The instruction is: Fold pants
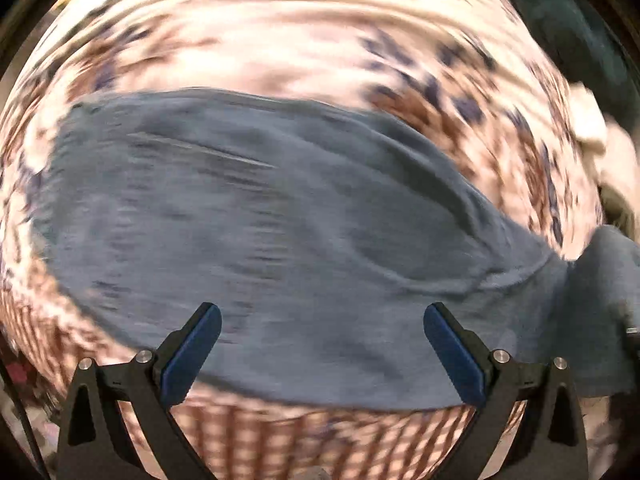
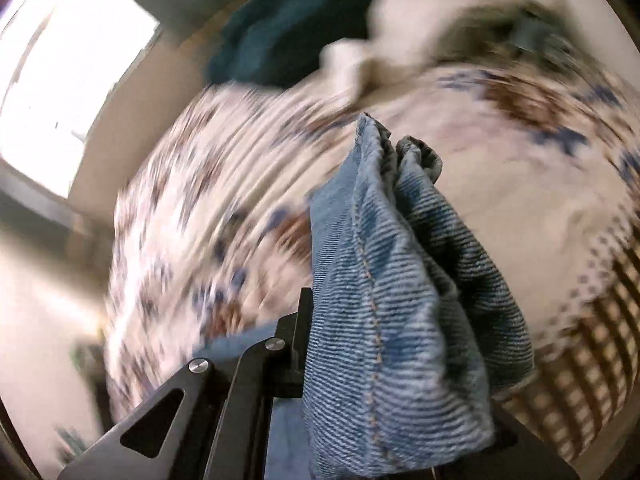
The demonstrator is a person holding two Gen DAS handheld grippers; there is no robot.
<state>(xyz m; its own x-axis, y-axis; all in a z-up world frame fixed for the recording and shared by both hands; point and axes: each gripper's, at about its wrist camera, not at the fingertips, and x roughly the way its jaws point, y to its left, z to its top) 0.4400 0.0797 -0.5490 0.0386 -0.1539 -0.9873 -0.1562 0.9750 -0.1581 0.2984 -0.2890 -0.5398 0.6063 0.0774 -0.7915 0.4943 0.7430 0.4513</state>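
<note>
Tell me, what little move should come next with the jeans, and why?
Probably carry the pinched corner across and lay it on the flat part. The right gripper is shut on a bunched corner of the jeans, lifted above the patterned bedspread. The left gripper hangs open over the flat denim, holding nothing.

Blue jeans (image 1: 280, 216) lie on patterned bedspread (image 1: 280, 40).

Blue denim pants (image 1: 280, 240) are lying spread and creased across a floral bedspread (image 1: 280, 40), while one bunched, stitched end (image 2: 392, 280) is hanging lifted above it.
</note>
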